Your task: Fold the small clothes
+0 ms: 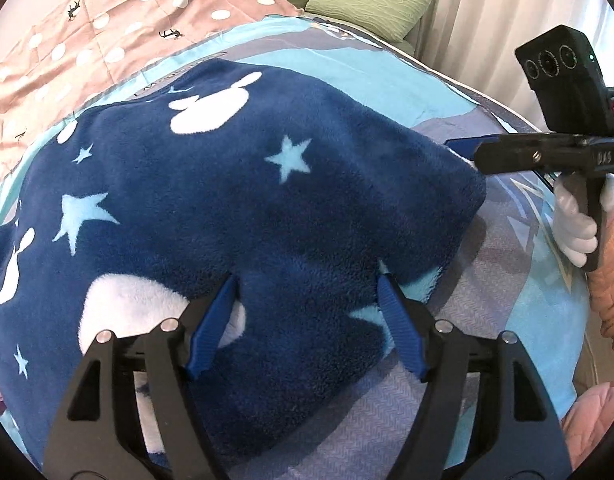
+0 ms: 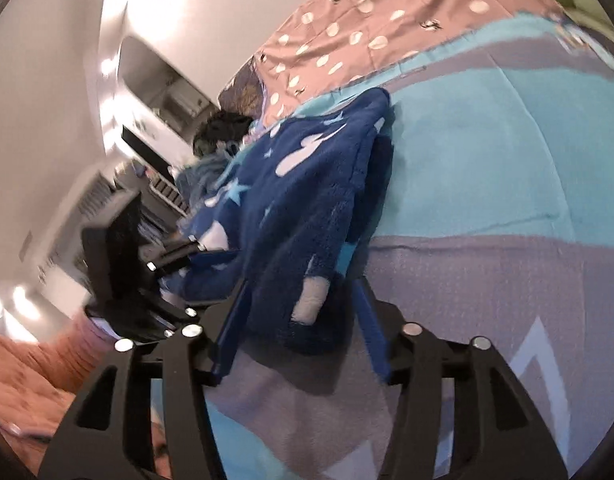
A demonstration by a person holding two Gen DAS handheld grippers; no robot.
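The fleece (image 1: pixel 235 200) lies on the bed (image 1: pixel 487 300), its near edge between the left claw's (image 1: pixel 307 308) wide-open fingers. The right claw (image 2: pixel 299 320) gapes around its right corner, gripping nothing; bare bed lies right.

**Sharp on the left, smeared on the right**

We find the left wrist view bright and evenly lit, with daylight glowing through the pale pleated curtains (image 1: pixel 479 12). The dark blue fleece garment with white and pale stars (image 1: pixel 243 200) is crisp, its pile visible. Both views bend strongly toward black rounded corners. The right wrist view is dimmer and motion-blurred, worst at its left, where glare blooms on the white wall (image 2: pixel 147 8).
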